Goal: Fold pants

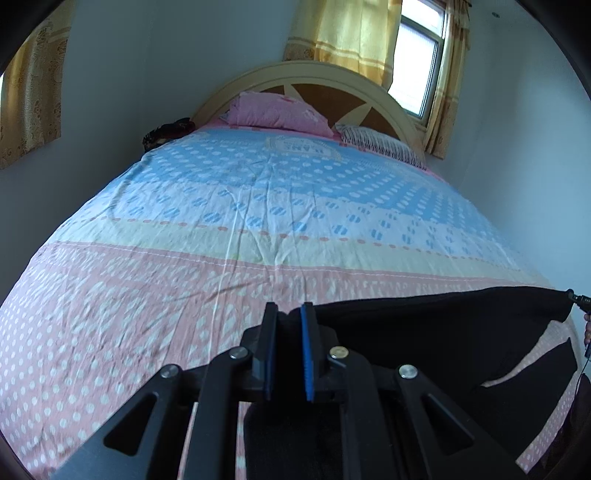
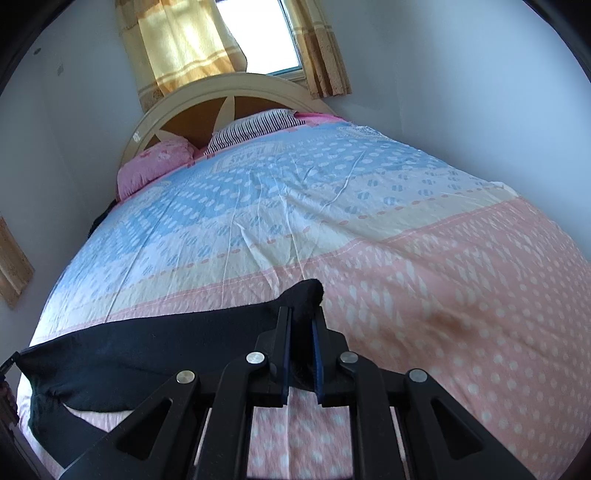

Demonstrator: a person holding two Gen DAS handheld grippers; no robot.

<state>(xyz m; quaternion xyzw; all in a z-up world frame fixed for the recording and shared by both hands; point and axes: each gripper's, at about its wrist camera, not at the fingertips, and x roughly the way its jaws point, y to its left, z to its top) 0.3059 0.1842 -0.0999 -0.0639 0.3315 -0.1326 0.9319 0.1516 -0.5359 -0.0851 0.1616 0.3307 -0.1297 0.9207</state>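
We hold the black pants (image 1: 436, 325) stretched by one edge above the near end of the bed, a corner pinched in each tool, the cloth spanning between them and the rest hanging below toward the foot of the mattress. By our reading the fold is at an early stage: the garment is lifted and spread, no finished crease shows, and laying it flat and doubling it over remain to be done. How the legs lie below the held edge we cannot tell, since most of that cloth falls out of view.

The left gripper (image 1: 289, 314) has its jaws drawn close, a narrow gap between the blue pads, with dark fabric bunched between them at the pants' left corner. The right gripper (image 2: 300, 317) is likewise nearly closed, clamped on a tuft of the opposite corner that pokes up past its tips.

Beneath lies the dotted bedsheet (image 1: 258, 206), pink near us, cream and blue beyond, creased but bare. At the far end sit a pink pillow (image 1: 277, 112) and a striped pillow (image 1: 380, 146) against the arched headboard (image 1: 317, 74), with yellow curtains (image 1: 347, 33) beside the window (image 1: 421, 62).
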